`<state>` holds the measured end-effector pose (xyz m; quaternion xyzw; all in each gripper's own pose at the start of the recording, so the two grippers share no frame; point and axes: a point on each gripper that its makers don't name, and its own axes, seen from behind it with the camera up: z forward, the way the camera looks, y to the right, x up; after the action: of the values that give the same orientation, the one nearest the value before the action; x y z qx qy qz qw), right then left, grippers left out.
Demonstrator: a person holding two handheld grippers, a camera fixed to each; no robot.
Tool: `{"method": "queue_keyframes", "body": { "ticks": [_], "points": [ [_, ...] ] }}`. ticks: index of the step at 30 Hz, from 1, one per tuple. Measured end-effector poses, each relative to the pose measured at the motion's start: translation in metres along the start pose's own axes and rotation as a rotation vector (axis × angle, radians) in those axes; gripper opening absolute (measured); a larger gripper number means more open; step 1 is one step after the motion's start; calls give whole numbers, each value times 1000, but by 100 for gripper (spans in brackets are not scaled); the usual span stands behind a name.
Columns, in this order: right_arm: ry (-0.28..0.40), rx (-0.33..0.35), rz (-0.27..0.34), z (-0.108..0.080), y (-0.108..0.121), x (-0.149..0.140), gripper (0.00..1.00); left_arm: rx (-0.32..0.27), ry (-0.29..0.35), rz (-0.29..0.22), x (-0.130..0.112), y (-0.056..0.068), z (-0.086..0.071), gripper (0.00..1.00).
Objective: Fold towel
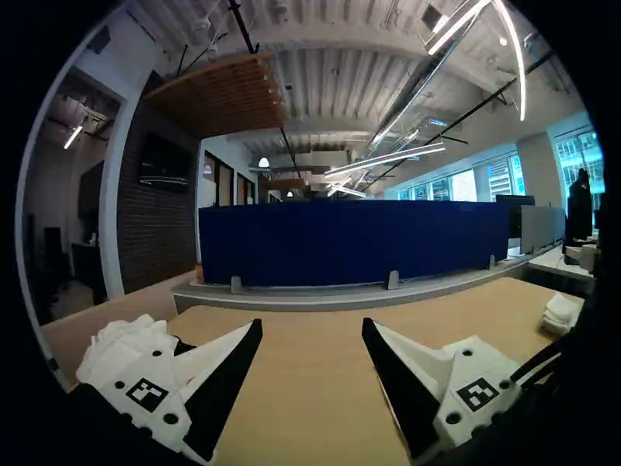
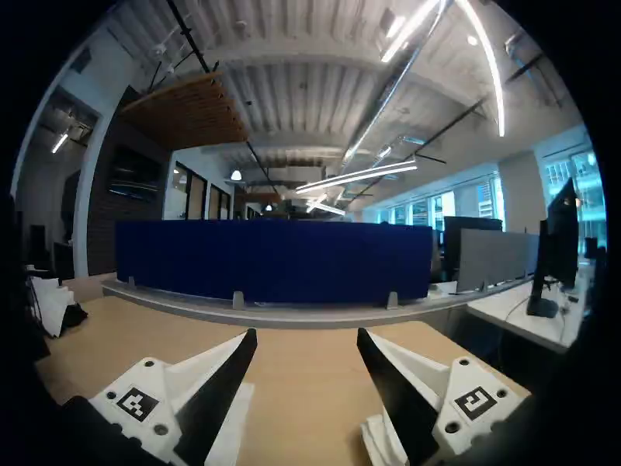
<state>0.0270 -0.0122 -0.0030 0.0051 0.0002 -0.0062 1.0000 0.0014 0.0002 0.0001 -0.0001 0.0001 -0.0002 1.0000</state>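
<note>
Holding both tools level above the wooden counter (image 1: 310, 388), you have nothing gripped. The left gripper (image 1: 310, 322) has its jaws spread wide with bare wood between them, and the right gripper (image 2: 305, 332) is spread just as wide and equally empty.

The towel (image 1: 124, 335) you would most likely fold lies in a crumpled white heap on the counter, just beside the outer side of the left gripper's left finger and not touching the jaws. A folded stack (image 1: 563, 312) of white cloth sits well apart at the far right end of the counter. In the right gripper view, white cloth (image 2: 237, 426) lies low under the fingers, but you cannot tell whether it is folded or loose.

Judging from this, the heaped towel has not been folded. You have yet to grip it, spread it flat and make every fold.

For writing, there are only the square black-and-white marker tags (image 1: 147, 394) on the fingers. No brand or label can be read.
</note>
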Motion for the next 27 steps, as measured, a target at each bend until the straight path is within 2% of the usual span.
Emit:
{"method": "queue_keyframes", "body": {
  "ticks": [6, 12, 15, 19, 24, 27],
  "points": [
    [-26, 41, -35, -3, -19, 45, 100, -13, 0, -18, 44, 11, 1, 95],
    [-9, 12, -14, 0, -13, 77, 100, -38, -5, -21, 75, 23, 2, 95],
    [-24, 10, -18, 3, -11, 83, 100, -52, -21, -17, 80, 27, 3, 95],
    [-34, 42, -41, 6, -18, 90, 100, -92, -48, -6, 83, 36, 4, 95],
    [-84, 122, -82, 7, -36, 87, 100, -186, -109, 21, 75, 55, 2, 95],
    [-143, 206, -105, 4, -55, 77, 100, -250, -137, 40, 73, 66, 1, 95]
  ]
}}
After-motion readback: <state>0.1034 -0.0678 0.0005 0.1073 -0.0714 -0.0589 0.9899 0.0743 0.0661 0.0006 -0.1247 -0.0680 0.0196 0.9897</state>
